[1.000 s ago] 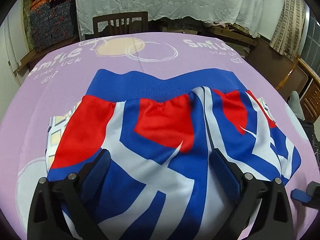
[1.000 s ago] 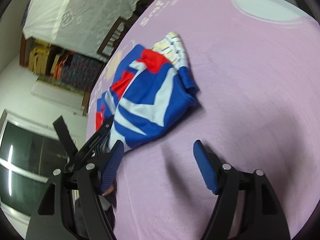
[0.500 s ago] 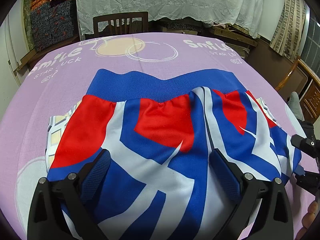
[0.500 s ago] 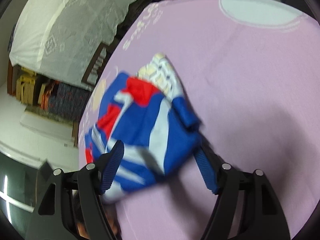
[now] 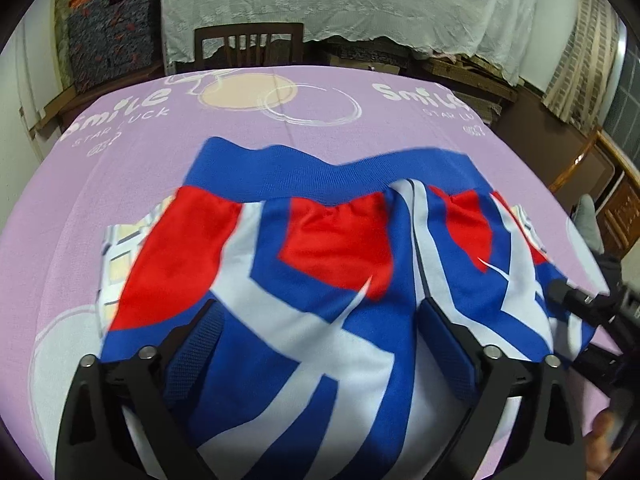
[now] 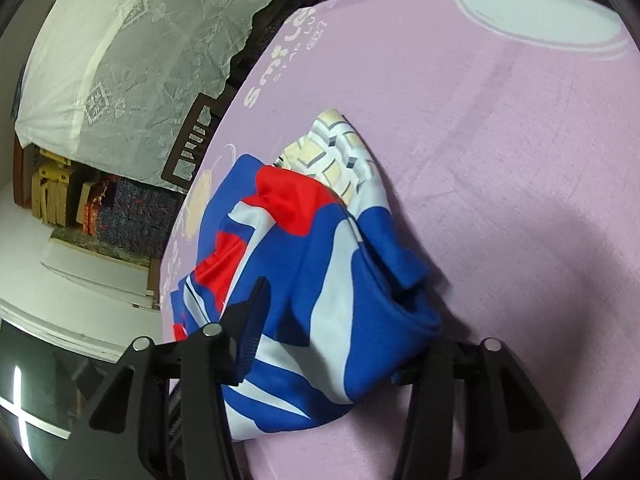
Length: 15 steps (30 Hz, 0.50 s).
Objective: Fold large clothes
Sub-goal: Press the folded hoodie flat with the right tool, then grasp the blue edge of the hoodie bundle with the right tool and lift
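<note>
**Right jaws close in on the garment's corner**

Here I am over the blue, red and white garment (image 5: 320, 280), which lies bunched on the lilac tablecloth (image 5: 120, 152), waistband toward the far chair (image 5: 248, 44). My left gripper (image 5: 320, 344) sits spread wide, the cloth bulging up between its fingers and covering the inner face of the right-hand one; the fabric fills the gap, but the pads are apart and clamp nothing. Lower down the cloth runs out of frame, so I cannot see its near hem.

Under the garment a checked cream-and-grey cloth (image 6: 332, 152) pokes out at the far side (only its edge shows; the rest is buried).

My right gripper (image 6: 340, 336) now has the garment's folded blue corner lying between its fingers. The right-hand pad is hidden behind that fold, so I cannot tell whether it touches; the gap is wide and the jaws look released. In the left view this gripper appears at the right edge (image 5: 592, 312), blurred, right against the cloth.

A second ago my right fingers framed bare tablecloth with the garment well off; half a second ago the corner was just entering. The left gripper has held its place throughout.
</note>
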Motion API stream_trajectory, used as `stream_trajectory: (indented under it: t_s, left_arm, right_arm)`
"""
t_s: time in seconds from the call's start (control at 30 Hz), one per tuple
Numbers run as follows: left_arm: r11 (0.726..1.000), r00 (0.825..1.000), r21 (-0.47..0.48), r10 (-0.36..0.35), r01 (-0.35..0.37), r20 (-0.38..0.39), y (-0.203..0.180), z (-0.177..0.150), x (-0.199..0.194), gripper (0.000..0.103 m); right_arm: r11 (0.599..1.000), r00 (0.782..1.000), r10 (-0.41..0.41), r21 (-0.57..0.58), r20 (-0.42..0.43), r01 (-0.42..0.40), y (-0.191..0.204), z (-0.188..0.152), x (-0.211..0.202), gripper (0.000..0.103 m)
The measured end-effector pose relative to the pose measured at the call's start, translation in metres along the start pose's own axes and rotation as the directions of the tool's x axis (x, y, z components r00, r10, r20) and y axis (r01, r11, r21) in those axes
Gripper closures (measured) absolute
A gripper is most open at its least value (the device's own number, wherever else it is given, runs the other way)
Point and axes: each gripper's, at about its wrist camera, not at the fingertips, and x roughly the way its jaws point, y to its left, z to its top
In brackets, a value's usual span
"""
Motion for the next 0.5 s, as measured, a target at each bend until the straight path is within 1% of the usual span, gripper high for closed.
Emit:
stream_trajectory:
  t_s: [0.07,0.13,0.17,0.23,0.27,0.3,0.33,0.37,0.4,0.43,0.47,0.5]
  left_arm:
    - [1.000,1.000,-0.016,-0.019,0.019,0.000,0.004,0.002,-0.003,0.008]
    - [1.000,1.000,-0.010,-0.011,0.011,-0.009,0.004,0.003,0.001,0.008]
    - [1.000,1.000,0.004,0.000,0.000,-0.012,0.003,0.002,0.005,0.006]
    - [0.997,0.998,0.060,0.056,-0.057,0.005,-0.007,-0.002,0.009,0.005]
    - [0.995,0.997,0.065,0.072,-0.072,0.006,-0.010,-0.002,0.010,0.004]
    - [0.996,0.998,0.057,0.067,-0.067,0.003,-0.008,-0.001,0.010,0.004]
    - [0.997,0.998,0.052,0.061,-0.061,0.001,-0.007,-0.001,0.010,0.004]
    - [0.997,0.998,0.052,0.060,-0.060,0.001,-0.006,-0.001,0.011,0.004]
    - [0.997,0.998,0.052,0.060,-0.060,0.001,-0.006,-0.001,0.011,0.004]
    - [0.997,0.998,0.052,0.061,-0.061,0.001,-0.006,-0.001,0.011,0.003]
    - [0.997,0.998,0.052,0.062,-0.062,0.001,-0.006,-0.001,0.011,0.003]
    - [0.997,0.998,0.051,0.060,-0.060,0.001,-0.006,-0.001,0.011,0.003]
  right_arm:
    - [0.999,1.000,-0.008,-0.033,0.023,0.009,0.003,-0.004,0.000,0.055]
    - [0.999,0.999,-0.011,-0.052,0.038,0.013,0.004,-0.006,0.001,0.055]
    - [0.997,0.999,-0.022,-0.074,0.043,0.025,0.008,-0.006,0.003,0.054]
    - [0.994,0.998,-0.038,-0.100,0.044,0.042,0.013,-0.006,0.007,0.053]
    - [0.993,0.998,-0.042,-0.110,0.041,0.046,0.014,-0.006,0.009,0.053]
    - [0.991,0.998,-0.049,-0.120,0.039,0.054,0.016,-0.005,0.010,0.055]
    - [0.989,0.997,-0.063,-0.131,0.037,0.067,0.016,-0.005,0.011,0.065]
    - [0.988,0.997,-0.077,-0.135,0.033,0.081,0.014,-0.006,0.012,0.072]
    - [0.989,0.997,-0.071,-0.128,0.031,0.074,0.012,-0.005,0.013,0.078]
    - [0.991,0.998,-0.066,-0.117,0.024,0.068,0.010,-0.003,0.014,0.083]
    - [0.994,0.998,-0.055,-0.099,0.012,0.056,0.008,-0.001,0.015,0.085]
    - [0.994,0.999,-0.054,-0.093,0.009,0.054,0.007,0.001,0.015,0.089]
